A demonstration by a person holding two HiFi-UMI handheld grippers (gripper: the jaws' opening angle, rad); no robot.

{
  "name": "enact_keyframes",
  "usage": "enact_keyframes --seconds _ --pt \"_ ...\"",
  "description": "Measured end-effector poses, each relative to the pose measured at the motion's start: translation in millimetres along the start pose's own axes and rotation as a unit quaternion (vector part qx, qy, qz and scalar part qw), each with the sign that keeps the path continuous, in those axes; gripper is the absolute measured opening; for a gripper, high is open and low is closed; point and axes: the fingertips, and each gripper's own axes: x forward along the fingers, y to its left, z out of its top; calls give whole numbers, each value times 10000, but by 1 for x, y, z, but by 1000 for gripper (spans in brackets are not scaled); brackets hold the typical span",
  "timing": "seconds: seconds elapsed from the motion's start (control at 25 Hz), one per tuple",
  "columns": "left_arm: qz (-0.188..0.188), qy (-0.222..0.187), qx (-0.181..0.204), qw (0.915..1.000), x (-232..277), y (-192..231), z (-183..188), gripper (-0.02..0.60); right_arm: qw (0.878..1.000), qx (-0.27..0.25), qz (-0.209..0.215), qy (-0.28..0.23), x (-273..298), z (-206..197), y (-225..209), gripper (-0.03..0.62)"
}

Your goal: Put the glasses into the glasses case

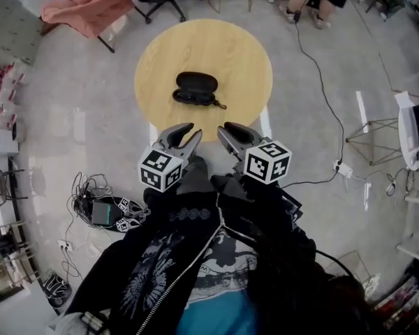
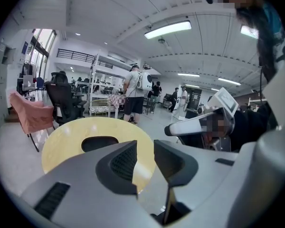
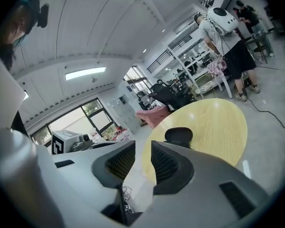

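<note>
A black glasses case [image 1: 196, 82] lies in the middle of a round wooden table [image 1: 237, 54]. Dark glasses [image 1: 197, 99] rest against the case's near edge, one arm poking out to the right. Both grippers hang side by side short of the table's near edge, apart from case and glasses. My left gripper [image 1: 194, 130] [image 2: 145, 148] is open with a narrow gap and nothing in it. My right gripper [image 1: 223, 129] [image 3: 142, 151] is likewise open and empty. In both gripper views the case [image 2: 99, 143] [image 3: 179, 136] shows beyond the jaws; the glasses are hidden there.
A pink cloth is draped over a chair [image 1: 89, 7] beyond the table. A tangle of cables [image 1: 98, 204] lies on the floor at left, a power strip [image 1: 343, 169] and cord at right. A seated person's legs [image 1: 309, 2] are behind the table; another person [image 2: 133, 93] stands farther off.
</note>
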Motion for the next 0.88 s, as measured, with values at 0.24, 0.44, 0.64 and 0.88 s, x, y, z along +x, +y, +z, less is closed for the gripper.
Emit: enact_keyframes --seconds 0.24,0.44,0.64,0.88 --pt "237 42 77 9997 -34 -16 -2 114 9992 -236 327 27 -6 -7 30 112" --pt "292 -38 136 9995 -54 -19 4 114 9980 -323 538 -7 0 -10 58 101" --pt "307 -125 127 9994 -78 -19 3 113 9968 -471 640 57 9 -20 85 94" --pt "480 -115 104 9987 -137 -12 -27 113 9937 -770 763 281 23 -60 141 92"
